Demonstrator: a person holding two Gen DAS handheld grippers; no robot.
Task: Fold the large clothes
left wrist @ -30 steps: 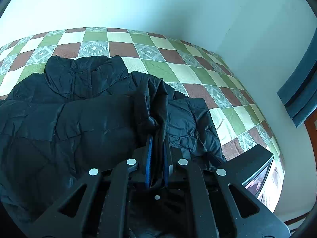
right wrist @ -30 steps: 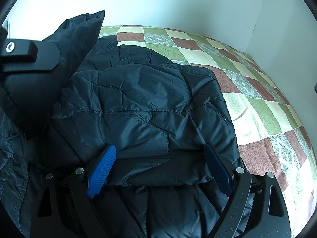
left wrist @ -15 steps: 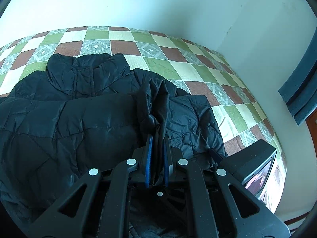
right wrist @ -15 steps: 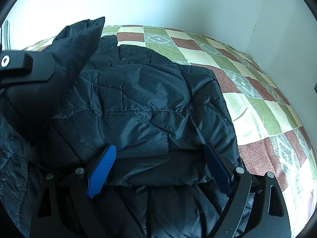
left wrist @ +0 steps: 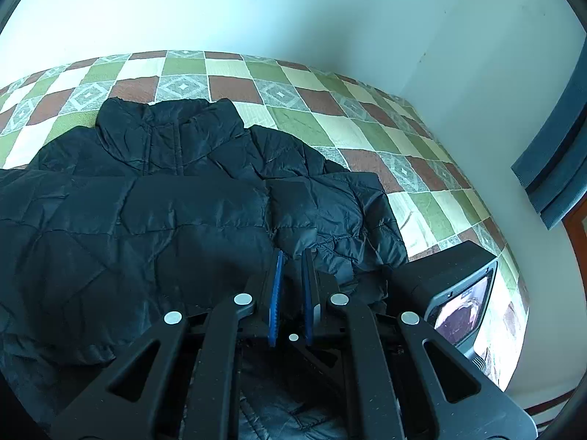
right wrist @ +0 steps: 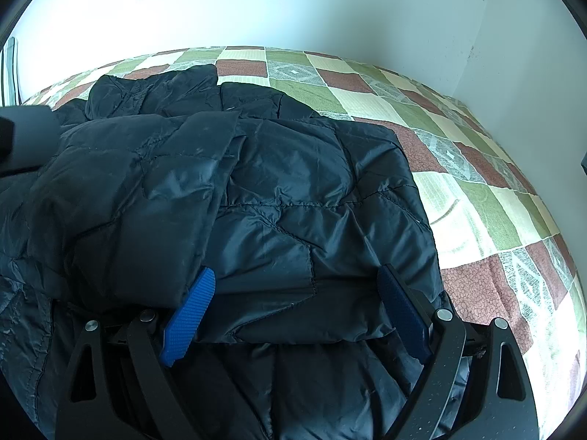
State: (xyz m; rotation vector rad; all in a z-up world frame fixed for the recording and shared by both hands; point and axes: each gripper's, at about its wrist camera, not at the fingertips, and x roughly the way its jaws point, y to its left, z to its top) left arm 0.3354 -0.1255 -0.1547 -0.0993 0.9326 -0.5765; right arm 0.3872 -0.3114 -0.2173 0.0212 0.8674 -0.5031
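Observation:
A black quilted jacket [left wrist: 183, 201] lies spread on a checked bedspread [left wrist: 293, 121], collar [left wrist: 165, 124] toward the far wall. My left gripper [left wrist: 291, 256] is low over the jacket, its blue pads nearly together with a thin pinch of the sleeve fabric between them. That sleeve lies folded across the jacket's body [right wrist: 146, 190]. In the right wrist view my right gripper [right wrist: 295, 278] stands wide open over the jacket's near part [right wrist: 312, 201], one blue pad [right wrist: 190, 308] on each side, gripping nothing.
The bed fills a corner between two white walls. Bare bedspread [right wrist: 477, 201] shows to the right of the jacket. A blue curtain [left wrist: 557, 154] hangs at the far right. The right gripper's body [left wrist: 451, 293] sits close beside the left one.
The sleeve that stood up in my left gripper has come down and now lies flat across the jacket. The right gripper has not moved.

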